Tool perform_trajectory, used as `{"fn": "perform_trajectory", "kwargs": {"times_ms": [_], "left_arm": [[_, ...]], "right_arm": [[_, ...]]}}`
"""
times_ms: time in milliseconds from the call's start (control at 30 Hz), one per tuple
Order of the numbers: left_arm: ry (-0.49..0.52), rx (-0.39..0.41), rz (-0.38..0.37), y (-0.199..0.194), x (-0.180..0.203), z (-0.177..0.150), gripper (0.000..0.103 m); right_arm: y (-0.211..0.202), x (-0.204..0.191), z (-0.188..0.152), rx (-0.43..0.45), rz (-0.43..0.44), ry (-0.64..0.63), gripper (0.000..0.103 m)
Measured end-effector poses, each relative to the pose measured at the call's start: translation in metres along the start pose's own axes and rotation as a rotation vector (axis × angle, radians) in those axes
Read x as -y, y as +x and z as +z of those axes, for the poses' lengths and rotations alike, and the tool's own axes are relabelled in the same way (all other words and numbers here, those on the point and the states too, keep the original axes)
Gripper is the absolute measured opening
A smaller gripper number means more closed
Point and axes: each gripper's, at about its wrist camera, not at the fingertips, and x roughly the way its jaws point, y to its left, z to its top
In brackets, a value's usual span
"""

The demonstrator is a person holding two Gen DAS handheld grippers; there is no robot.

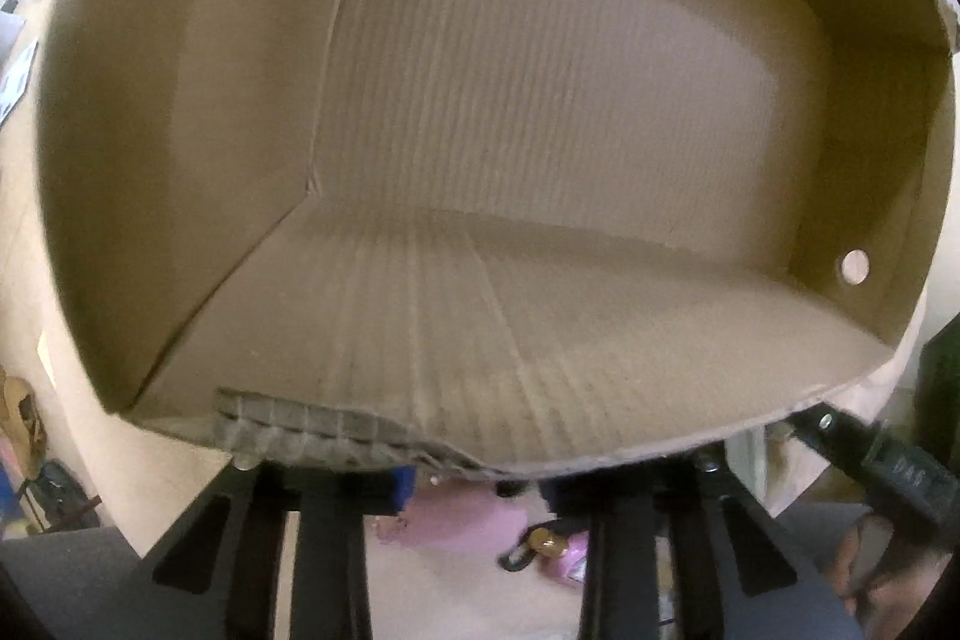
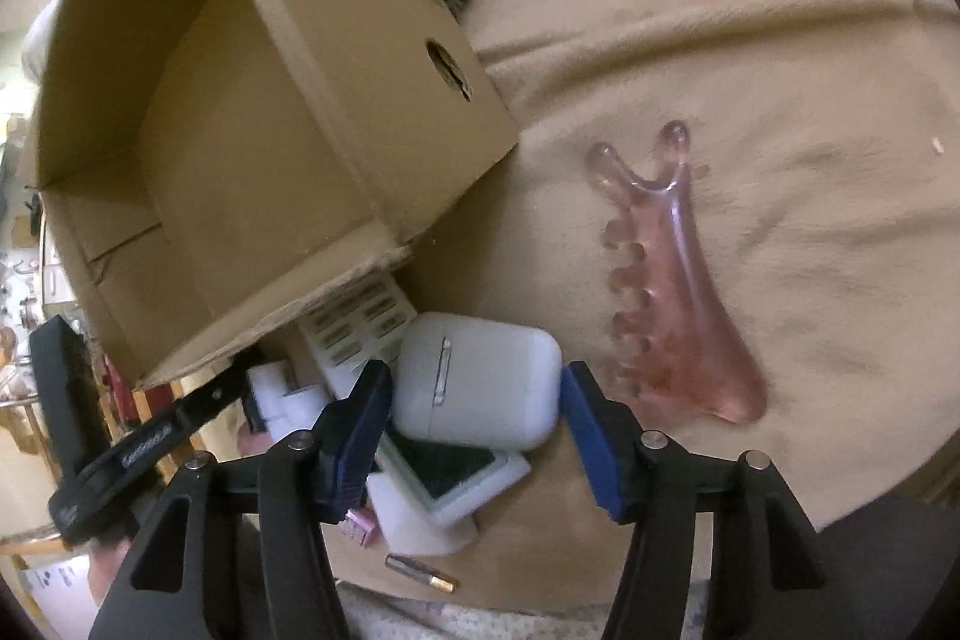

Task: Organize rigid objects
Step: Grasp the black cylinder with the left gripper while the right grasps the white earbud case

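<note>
we are at the gathering step: the cardboard box (image 2: 198,112) is tilted up with its open mouth toward us, and its inside looks bare in the left wrist view. our left gripper (image 1: 474,466) sits at the box's torn near rim (image 1: 336,430); it seems to be propping or pinching that edge, but the fingertips are hidden under the cardboard, so we cannot tell whether they are clenched.

our right gripper (image 2: 474,424) is spread wide, its blue pads (image 2: 360,436) either side of a white earbud case (image 2: 480,379) without visibly pressing it. the case rests on a small pile just below the box's near corner: a white device with a dark screen (image 2: 450,466), a white ridged panel (image 2: 360,322) and a battery (image 2: 420,572) nearest us. a pink translucent comb-like massage tool (image 2: 672,292) lies to the right on the beige cloth (image 2: 780,70), apart from the pile.

next, we judge, the right fingers should close squarely on the case's smooth sides, lift it clear, and carry it left into the box.
</note>
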Motion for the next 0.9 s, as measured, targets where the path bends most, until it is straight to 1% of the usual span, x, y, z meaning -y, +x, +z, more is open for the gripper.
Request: {"fn": "perform_trajectory", "kwargs": {"times_ms": [100, 133, 233, 333, 433, 533, 567, 700, 733, 767, 800, 900], "left_arm": [[-0.006, -0.005, -0.006, 0.009, -0.001, 0.002, 0.022], [-0.012, -0.003, -0.006, 0.010, -0.001, 0.003, 0.017], [-0.020, 0.003, -0.014, 0.010, 0.000, 0.001, 0.017], [0.006, 0.020, 0.007, 0.012, 0.006, -0.004, 0.017], [0.005, 0.032, 0.009, 0.010, 0.008, -0.007, 0.017], [0.008, 0.046, 0.032, 0.012, 0.008, -0.011, 0.017], [0.002, 0.055, 0.049, 0.014, 0.007, -0.012, 0.017], [-0.012, 0.080, 0.076, 0.012, 0.006, -0.014, 0.017], [-0.007, 0.089, 0.080, 0.008, 0.009, -0.024, 0.017], [0.000, 0.102, 0.087, 0.007, 0.012, -0.028, 0.017], [0.002, 0.107, 0.088, -0.003, 0.011, -0.030, 0.017], [0.008, 0.117, 0.082, -0.002, 0.018, -0.044, 0.017]], "right_arm": [[0.003, -0.001, 0.001, 0.025, 0.002, 0.004, 0.063], [0.003, -0.003, 0.000, 0.034, 0.001, 0.002, 0.063], [0.003, -0.009, -0.002, 0.047, 0.002, -0.018, 0.061], [0.002, -0.014, -0.005, 0.065, -0.012, -0.039, 0.061], [-0.001, -0.018, -0.007, 0.071, 0.001, -0.050, 0.061], [-0.013, -0.012, -0.014, 0.088, -0.001, -0.070, 0.061], [-0.013, -0.014, -0.015, 0.091, -0.004, -0.075, 0.061], [-0.017, -0.017, -0.020, 0.107, -0.018, -0.098, 0.061], [-0.018, -0.018, -0.020, 0.112, -0.021, -0.103, 0.061], [-0.019, -0.018, -0.021, 0.116, -0.022, -0.107, 0.061], [-0.019, -0.019, -0.023, 0.119, -0.022, -0.111, 0.061], [-0.023, -0.023, -0.029, 0.131, -0.026, -0.138, 0.061]]}}
